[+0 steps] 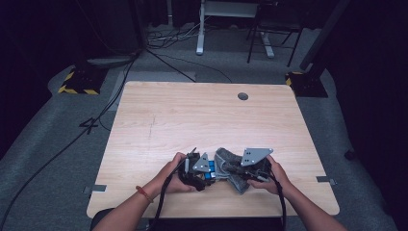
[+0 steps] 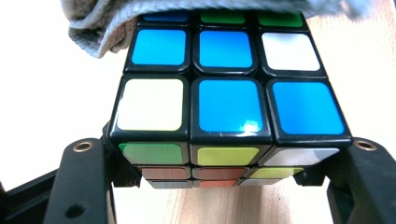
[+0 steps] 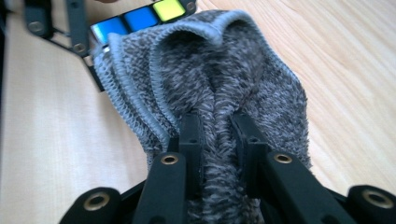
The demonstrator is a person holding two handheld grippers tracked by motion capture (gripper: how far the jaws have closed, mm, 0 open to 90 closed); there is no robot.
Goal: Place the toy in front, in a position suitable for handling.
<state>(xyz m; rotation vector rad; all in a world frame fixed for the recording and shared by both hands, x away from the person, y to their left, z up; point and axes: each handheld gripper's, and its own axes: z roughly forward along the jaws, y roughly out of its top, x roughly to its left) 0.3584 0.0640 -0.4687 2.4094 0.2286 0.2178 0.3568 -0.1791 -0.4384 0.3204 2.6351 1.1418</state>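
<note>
Low centre of the high view, the left gripper (image 1: 204, 174) clamps a Rubik's cube (image 2: 224, 100); its own view reveals blue and white stickers. The right gripper (image 3: 217, 128) pinches a grey cloth (image 3: 224, 70) draped over the cube's far edge.

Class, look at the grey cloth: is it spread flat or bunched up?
Bunched up. The cloth rises in folds, pinched between the right tool's jaws, its far edge draped against the puzzle cube.

Bare forearms, a red-orange wristband (image 1: 143, 193) on the left; black tools bear grey three-cornered plates (image 1: 256, 156).
</note>
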